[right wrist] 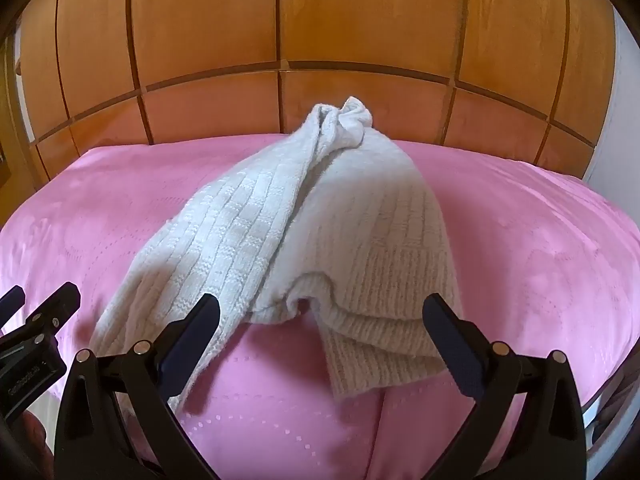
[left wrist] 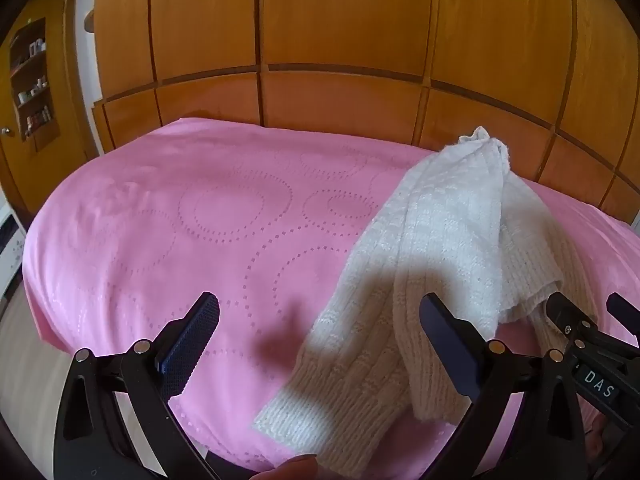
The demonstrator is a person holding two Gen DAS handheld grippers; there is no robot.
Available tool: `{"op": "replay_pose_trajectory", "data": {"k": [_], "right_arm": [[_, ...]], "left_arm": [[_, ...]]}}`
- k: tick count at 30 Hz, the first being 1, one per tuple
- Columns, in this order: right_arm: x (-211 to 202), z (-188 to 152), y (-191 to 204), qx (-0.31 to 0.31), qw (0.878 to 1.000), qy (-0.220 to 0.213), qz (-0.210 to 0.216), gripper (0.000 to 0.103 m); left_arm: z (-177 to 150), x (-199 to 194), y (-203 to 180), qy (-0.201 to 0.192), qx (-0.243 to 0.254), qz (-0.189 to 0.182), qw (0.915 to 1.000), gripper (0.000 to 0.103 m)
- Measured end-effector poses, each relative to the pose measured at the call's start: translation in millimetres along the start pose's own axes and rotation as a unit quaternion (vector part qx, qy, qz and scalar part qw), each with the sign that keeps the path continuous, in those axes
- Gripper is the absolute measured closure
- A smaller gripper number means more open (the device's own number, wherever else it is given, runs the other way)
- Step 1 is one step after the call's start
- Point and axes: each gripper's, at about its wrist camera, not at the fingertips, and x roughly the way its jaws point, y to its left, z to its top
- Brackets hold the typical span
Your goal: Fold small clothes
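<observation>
white knit garment lay crumpled on a pink bed, both grippers spread and empty

a white knitted garment (right wrist: 304, 232) was seen lying in a loose heap on a pink bedspread (right wrist: 540, 240), in front of wooden panelling (right wrist: 360, 20). its far end was bunched into a twisted knot near the panelling, and its ribbed hem was turned under at the near side. one long knitted part trailed toward the near edge of the bed.

the left gripper (left wrist: 320, 344) was held above the near edge, tilted downward, with its jaws spread wide and nothing between the pads. the near trailing end of the garment was seen between the jaws in that view, but was not touched. the right gripper (right wrist: 320, 340) was likewise spread wide and empty, hovering over the ribbed hem.

folding was judged not to have begun. several risks could be foreseen: because the layers were doubled over, two thicknesses might be pinched at once and the heap dragged rather than opened. the loose knit could be snagged on a pad edge. the bedspread beneath might also be caught if the jaws were lowered too deep.
</observation>
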Motion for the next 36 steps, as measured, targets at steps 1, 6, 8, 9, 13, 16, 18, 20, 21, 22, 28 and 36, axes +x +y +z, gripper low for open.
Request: {"op": "replay_pose_trajectory", "data": {"k": [1,6,8,9,13,16,18,20,21,22,28,36], "right_arm": [[0.1,-0.1,0.4,-0.001,1.000,0.000,0.000,0.002],[0.5,-1.3,2.0,-0.002,1.000,0.000,0.002,0.002],[0.2,-1.7,2.6,-0.002,1.000,-0.001,0.002,0.002],[0.2,-1.8,3.0,-0.003,1.000,0.000,0.002,0.002],[0.2,-2.3,3.2,-0.002,1.000,0.000,0.003,0.002],[0.3,-2.2,3.9,-0.003,1.000,0.001,0.003,0.002],[-0.1,-2.5,4.1,-0.003,1.000,0.001,0.004,0.002],[-0.7,-2.5,4.5,-0.003,1.000,0.000,0.003,0.002],[-0.7,-2.6,4.6,-0.004,1.000,0.000,0.003,0.002],[-0.6,-2.6,4.6,-0.004,1.000,0.001,0.004,0.002],[-1.0,-2.9,3.8,-0.003,1.000,0.002,0.006,0.002],[-2.4,1.0,-7.2,0.011,0.998,-0.001,0.062,0.002]], "left_arm": [[-0.1,0.1,0.3,0.000,0.000,0.001,1.0000,0.004],[-0.1,0.4,1.2,0.001,-0.001,0.002,1.0000,0.004],[-0.8,0.5,6.0,-0.004,0.002,0.000,1.0000,0.004],[-0.9,0.9,6.8,-0.004,0.002,0.000,1.0000,0.004],[0.1,0.3,5.4,-0.001,0.001,0.001,1.0000,0.004],[-1.7,-0.1,3.1,-0.002,0.001,0.002,1.0000,0.004],[-1.4,-0.9,4.1,-0.002,0.001,0.002,1.0000,0.004],[-1.1,-0.7,4.0,-0.001,0.002,0.002,1.0000,0.004],[-1.1,-0.8,4.5,0.000,0.002,0.002,1.0000,0.004],[-1.4,-1.0,4.6,-0.001,0.002,0.002,1.0000,0.004],[-2.6,-0.6,4.9,0.001,0.003,0.005,1.0000,0.004],[-2.7,6.7,8.4,0.004,-0.002,0.002,1.0000,0.004]]}}
